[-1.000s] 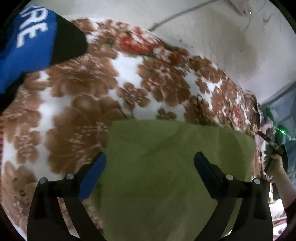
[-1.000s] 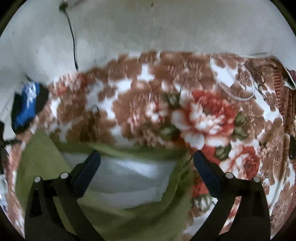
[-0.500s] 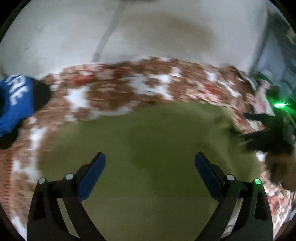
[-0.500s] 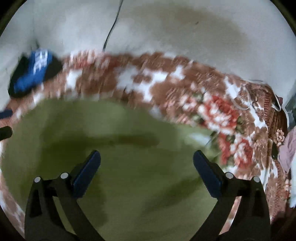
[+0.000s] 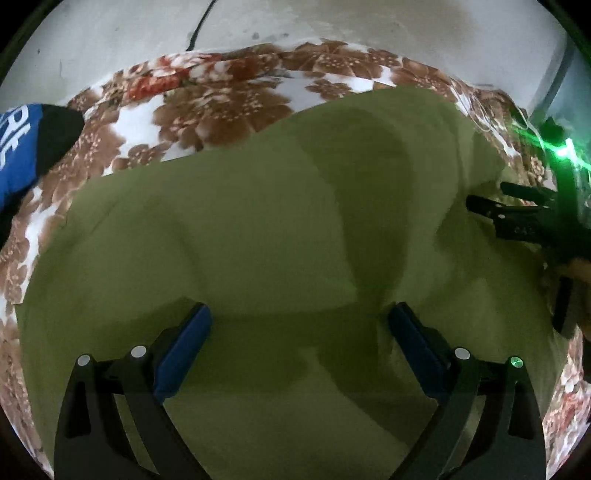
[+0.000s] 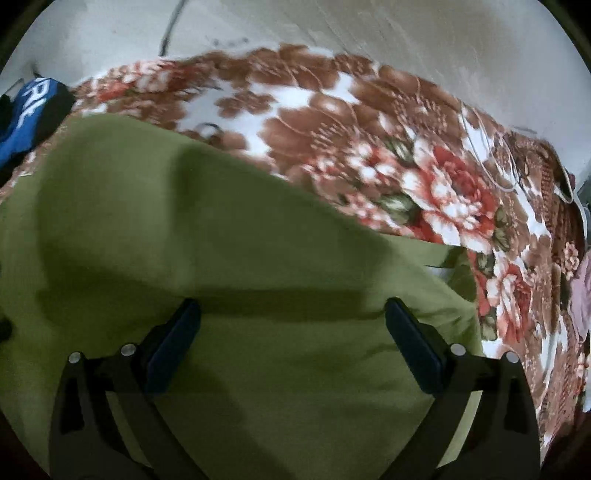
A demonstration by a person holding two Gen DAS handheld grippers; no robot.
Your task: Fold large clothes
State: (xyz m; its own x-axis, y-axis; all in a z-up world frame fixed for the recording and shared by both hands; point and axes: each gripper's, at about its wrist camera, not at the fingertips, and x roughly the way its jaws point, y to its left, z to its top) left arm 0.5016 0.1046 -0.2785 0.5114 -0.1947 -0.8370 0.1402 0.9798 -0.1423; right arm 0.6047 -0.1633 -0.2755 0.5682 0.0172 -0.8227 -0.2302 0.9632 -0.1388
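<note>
A large olive-green garment lies spread on a flowered blanket and fills most of both views; it also shows in the right wrist view. My left gripper is open and empty, just above the cloth. My right gripper is open and empty over the cloth near its right edge. The right gripper also shows at the right edge of the left wrist view, over the garment's right side. A bit of white lining peeks out at the garment's right edge.
A blue and black garment with white letters lies on the blanket at the far left, also in the right wrist view. A pale wall rises behind the bed. A white cable lies on the blanket at the right.
Both grippers have drawn back and swung, so more of the green garment shows. It now lies spread wide, its green side covering the white inner side seen earlier.
</note>
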